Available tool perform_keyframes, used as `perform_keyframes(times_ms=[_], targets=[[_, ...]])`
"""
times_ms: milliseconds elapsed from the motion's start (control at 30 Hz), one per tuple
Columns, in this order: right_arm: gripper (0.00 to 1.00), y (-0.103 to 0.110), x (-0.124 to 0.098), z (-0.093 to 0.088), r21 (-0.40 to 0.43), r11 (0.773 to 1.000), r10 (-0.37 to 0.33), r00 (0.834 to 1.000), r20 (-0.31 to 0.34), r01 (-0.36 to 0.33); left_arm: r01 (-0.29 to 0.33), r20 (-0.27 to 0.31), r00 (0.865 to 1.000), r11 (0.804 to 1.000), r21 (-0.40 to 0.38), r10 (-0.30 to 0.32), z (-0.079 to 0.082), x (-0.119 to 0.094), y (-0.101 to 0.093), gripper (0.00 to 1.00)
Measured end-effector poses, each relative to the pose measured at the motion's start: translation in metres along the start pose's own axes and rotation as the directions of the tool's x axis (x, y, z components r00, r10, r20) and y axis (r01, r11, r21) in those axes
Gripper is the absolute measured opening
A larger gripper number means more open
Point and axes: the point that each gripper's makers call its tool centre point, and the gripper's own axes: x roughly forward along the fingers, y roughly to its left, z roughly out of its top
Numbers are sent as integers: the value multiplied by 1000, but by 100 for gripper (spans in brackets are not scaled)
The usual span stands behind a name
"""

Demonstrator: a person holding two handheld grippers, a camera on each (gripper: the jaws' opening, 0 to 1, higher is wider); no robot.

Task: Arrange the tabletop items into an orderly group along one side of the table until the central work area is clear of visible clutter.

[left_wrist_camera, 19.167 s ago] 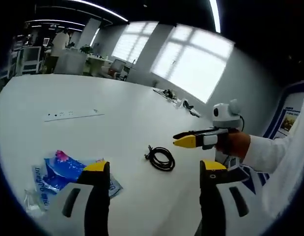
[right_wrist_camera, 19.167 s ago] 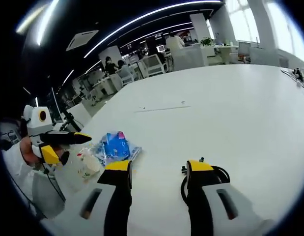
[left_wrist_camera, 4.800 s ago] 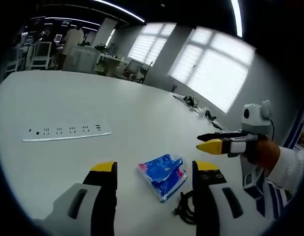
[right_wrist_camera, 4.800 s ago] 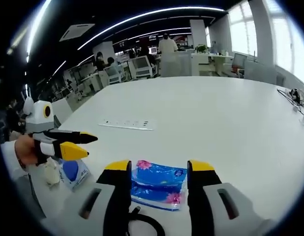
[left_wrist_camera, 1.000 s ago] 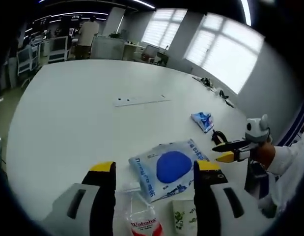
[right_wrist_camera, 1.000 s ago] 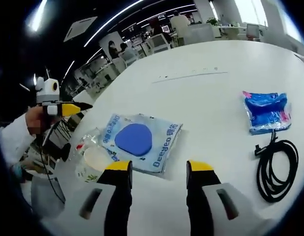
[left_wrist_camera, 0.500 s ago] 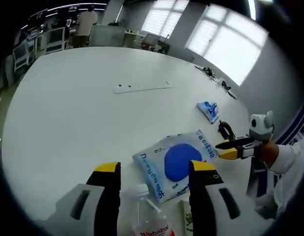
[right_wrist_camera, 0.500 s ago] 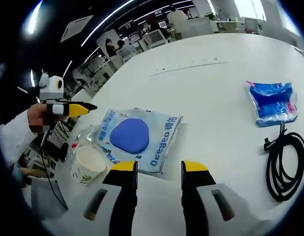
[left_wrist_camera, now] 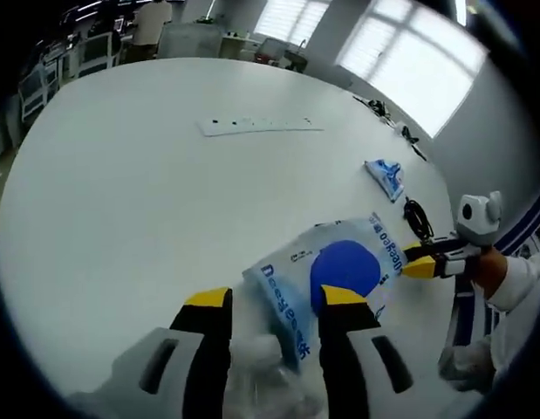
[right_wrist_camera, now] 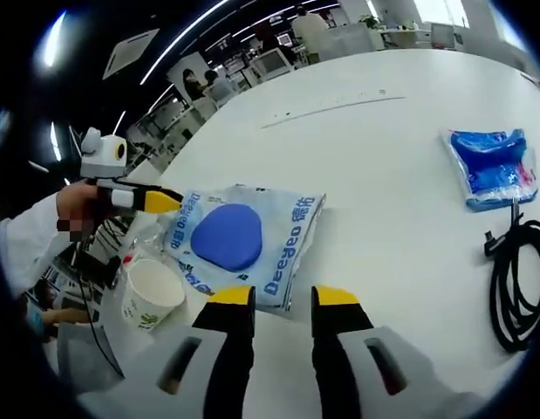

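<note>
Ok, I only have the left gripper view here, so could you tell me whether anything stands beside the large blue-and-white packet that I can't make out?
Observer: Yes. In the right gripper view a white paper cup stands upright by the large packet, mouth open.
Operator: Thank you. Is the right gripper holding anything?
Observer: No. The right gripper shows a narrow gap between its jaws with nothing in it, over bare table just short of the packet.
Operator: And where is my left gripper from there?
Observer: The left gripper has its yellow tip at the packet's corner nearest the cup; I cannot tell if it touches.
</note>
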Motion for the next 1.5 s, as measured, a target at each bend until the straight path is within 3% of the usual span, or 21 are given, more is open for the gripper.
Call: perform_keyframes(times_ms=[167, 400, 1100, 1500], targets=[[11, 0, 2, -2, 8, 1000, 6, 1000, -1, -6, 13, -25, 1000, 1000, 5, -13, -5, 7, -2, 20], [4, 0, 4, 0, 20, 1000, 8, 1000, 3, -8, 7, -34, 999, 1000, 11, -7, -9, 10, 1, 9], [0, -1, 0, 9, 41, 999, 18, 1000, 20, -19, 19, -30, 999, 999, 44, -17, -4, 13, -8, 0], [0, 1, -20, 35, 28, 999, 25, 997, 75, -27, 24, 46, 999, 999, 36, -26, 19, -2, -23, 0]])
